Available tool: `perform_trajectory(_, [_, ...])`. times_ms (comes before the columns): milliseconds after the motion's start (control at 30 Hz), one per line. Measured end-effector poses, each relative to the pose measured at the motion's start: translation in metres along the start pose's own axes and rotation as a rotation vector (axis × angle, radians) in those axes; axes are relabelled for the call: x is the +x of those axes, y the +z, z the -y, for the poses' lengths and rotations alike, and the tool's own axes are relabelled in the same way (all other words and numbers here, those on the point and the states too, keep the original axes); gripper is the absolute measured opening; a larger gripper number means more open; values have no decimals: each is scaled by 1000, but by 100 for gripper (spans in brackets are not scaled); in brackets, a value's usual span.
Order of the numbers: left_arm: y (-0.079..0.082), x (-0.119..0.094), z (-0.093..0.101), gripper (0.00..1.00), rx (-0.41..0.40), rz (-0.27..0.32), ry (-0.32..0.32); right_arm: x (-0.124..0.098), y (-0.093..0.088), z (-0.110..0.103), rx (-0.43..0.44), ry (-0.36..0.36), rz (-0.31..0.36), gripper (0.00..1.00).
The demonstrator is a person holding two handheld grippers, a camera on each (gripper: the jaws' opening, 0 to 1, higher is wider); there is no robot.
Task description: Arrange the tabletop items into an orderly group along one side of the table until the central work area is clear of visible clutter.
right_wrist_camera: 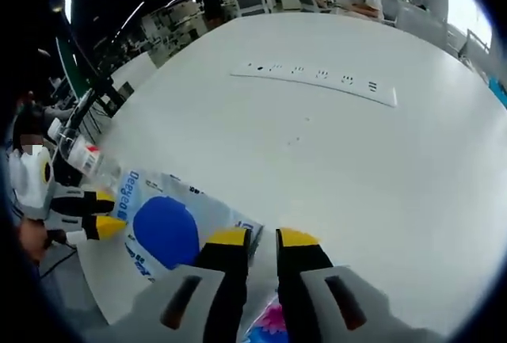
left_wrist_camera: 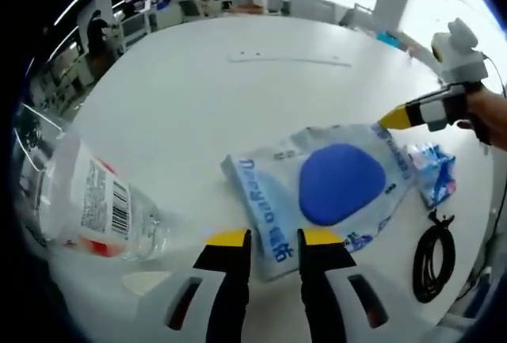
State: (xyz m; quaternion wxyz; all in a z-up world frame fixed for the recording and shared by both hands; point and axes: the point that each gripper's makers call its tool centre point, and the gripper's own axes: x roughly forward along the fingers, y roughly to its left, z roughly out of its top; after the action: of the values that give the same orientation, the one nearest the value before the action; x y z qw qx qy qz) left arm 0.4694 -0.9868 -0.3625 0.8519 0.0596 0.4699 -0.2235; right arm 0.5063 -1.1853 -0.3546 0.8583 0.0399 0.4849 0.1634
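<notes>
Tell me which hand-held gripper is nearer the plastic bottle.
Left. The left hand-held gripper sits just beside the plastic bottle; the right hand-held gripper is beyond the blue-printed bag.

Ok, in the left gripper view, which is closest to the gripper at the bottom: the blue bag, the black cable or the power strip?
1. Blue bag, just ahead of the left gripper.
2. Black cable, off to the right.
3. Power strip, far across the white table.

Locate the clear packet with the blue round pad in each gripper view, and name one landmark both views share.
Left gripper view: the packet lies just right of centre, above the left gripper.
Right gripper view: lower left, left of the right gripper.
Shared landmark: the plastic bottle, beside the packet in both views.
</notes>
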Motion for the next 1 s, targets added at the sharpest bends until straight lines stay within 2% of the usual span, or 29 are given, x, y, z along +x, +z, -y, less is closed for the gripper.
perform_trajectory(67, [-1, 1, 0, 16, 10, -8, 2, 0, -1, 0, -4, 0, -1, 5])
perform_trajectory(367, [-2, 3, -3, 8, 21, -20, 5, 3, -3, 0, -10, 6, -18, 0])
perform_trajectory(1000, [0, 5, -4, 1, 17, -28, 4, -1, -9, -2, 8, 12, -47, 0])
